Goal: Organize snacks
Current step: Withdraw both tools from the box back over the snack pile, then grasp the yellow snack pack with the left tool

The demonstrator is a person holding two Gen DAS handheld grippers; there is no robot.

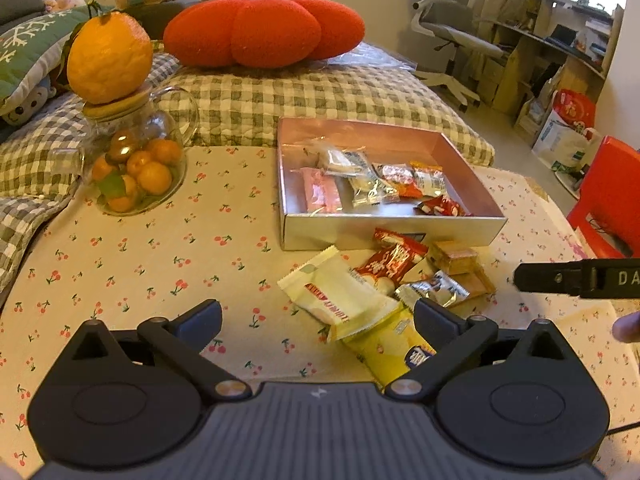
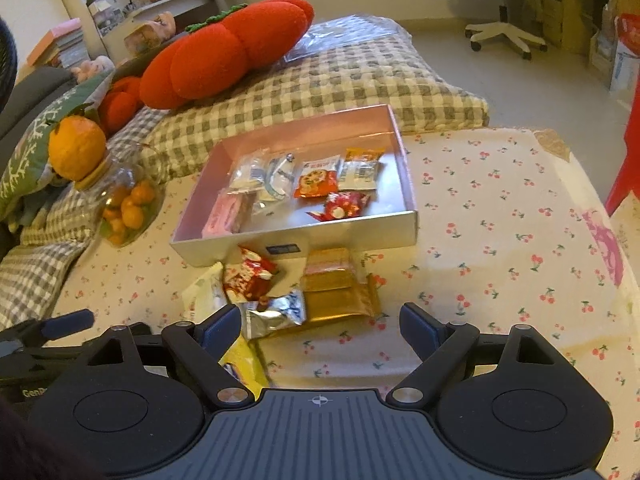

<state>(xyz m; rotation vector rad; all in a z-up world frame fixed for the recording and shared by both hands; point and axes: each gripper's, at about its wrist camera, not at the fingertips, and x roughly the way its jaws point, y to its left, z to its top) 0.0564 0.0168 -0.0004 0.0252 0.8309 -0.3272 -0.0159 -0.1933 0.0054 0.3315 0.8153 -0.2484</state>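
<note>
An open silver box (image 1: pixel 384 232) (image 2: pixel 296 236) holds several wrapped snacks on a cherry-print tablecloth. Loose snacks lie in front of it: a white packet (image 1: pixel 336 292), a yellow packet (image 1: pixel 388 340), a red packet (image 1: pixel 390 262) (image 2: pixel 250 274), a silver packet (image 1: pixel 436 290) (image 2: pixel 276 314) and golden packets (image 1: pixel 456 260) (image 2: pixel 336 292). My left gripper (image 1: pixel 318 318) is open and empty, just short of the white and yellow packets. My right gripper (image 2: pixel 320 326) is open and empty, its left finger beside the silver packet. The right gripper also shows at the right edge of the left wrist view (image 1: pixel 576 278).
A glass jar of small oranges (image 1: pixel 138 168) (image 2: pixel 124 208) with a large orange on its lid stands left of the box. A red tomato cushion (image 1: pixel 264 28) (image 2: pixel 224 52) lies on a checked quilt behind. A red chair (image 1: pixel 612 196) stands at the right.
</note>
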